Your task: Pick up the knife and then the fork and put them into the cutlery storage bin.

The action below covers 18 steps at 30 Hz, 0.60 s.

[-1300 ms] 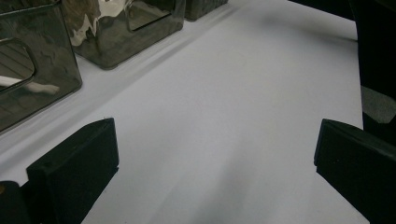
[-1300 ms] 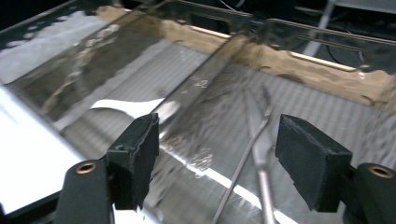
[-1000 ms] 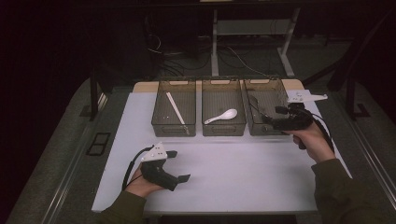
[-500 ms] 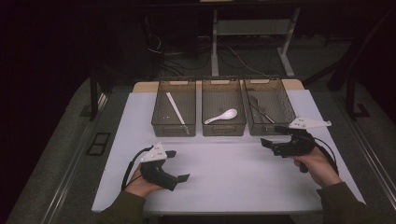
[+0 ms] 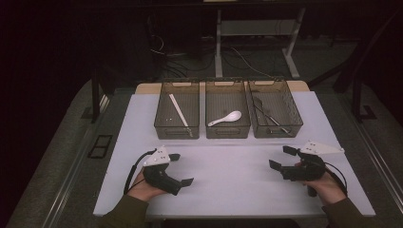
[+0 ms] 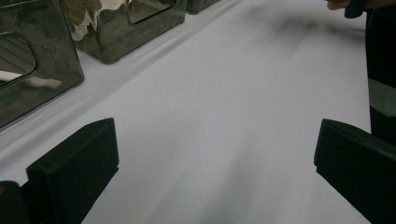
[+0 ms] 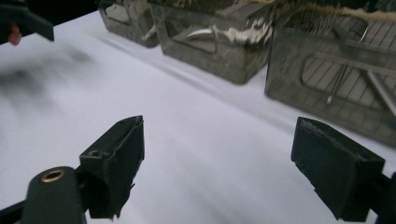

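white spoon [image 5: 227, 118] beyond both tongs

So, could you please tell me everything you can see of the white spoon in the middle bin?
The white spoon looks like a glossy ceramic or plastic soup spoon with a deep rounded bowl and a short tapering handle. It lies flat on the floor of the middle bin, a dark see-through container, bowl toward the bin's right wall and handle angled toward its near left corner. It lies alone there, and nothing grips it.

Three bins [image 5: 227, 110] side by side behind left gripper [image 5: 182, 168], right gripper [image 5: 280, 158].
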Tool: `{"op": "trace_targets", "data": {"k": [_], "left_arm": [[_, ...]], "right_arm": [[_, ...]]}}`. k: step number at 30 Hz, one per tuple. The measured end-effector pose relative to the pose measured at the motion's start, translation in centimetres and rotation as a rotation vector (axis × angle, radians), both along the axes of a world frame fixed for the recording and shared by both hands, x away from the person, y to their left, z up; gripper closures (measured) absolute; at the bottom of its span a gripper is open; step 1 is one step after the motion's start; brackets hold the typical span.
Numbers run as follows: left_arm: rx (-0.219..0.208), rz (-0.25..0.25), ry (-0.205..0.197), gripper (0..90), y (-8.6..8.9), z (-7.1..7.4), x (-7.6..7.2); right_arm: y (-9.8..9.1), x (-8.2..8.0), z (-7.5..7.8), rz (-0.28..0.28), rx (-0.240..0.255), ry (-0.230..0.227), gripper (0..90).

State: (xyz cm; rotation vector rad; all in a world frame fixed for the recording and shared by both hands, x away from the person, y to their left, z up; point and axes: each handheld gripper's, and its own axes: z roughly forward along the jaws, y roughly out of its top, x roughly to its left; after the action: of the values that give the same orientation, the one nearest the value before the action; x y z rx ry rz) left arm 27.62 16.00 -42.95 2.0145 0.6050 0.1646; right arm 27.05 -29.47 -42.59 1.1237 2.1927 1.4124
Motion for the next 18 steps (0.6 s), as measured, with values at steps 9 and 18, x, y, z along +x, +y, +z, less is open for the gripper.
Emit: {"op": "trace_targets", "data": {"k": [9, 18], "left_arm": [[0.007, -0.002, -0.004, 0.0, 0.0, 0.0, -0.1], [0.009, -0.001, -0.005, 0.0, -0.1, 0.0, -0.1]], "right_arm": [[-0.8, -1.2, -1.0, 0.019, -0.025, 0.007, 17.3], [-0.8, -1.2, -1.2, 0.031, -0.037, 0.002, 17.3]]}}
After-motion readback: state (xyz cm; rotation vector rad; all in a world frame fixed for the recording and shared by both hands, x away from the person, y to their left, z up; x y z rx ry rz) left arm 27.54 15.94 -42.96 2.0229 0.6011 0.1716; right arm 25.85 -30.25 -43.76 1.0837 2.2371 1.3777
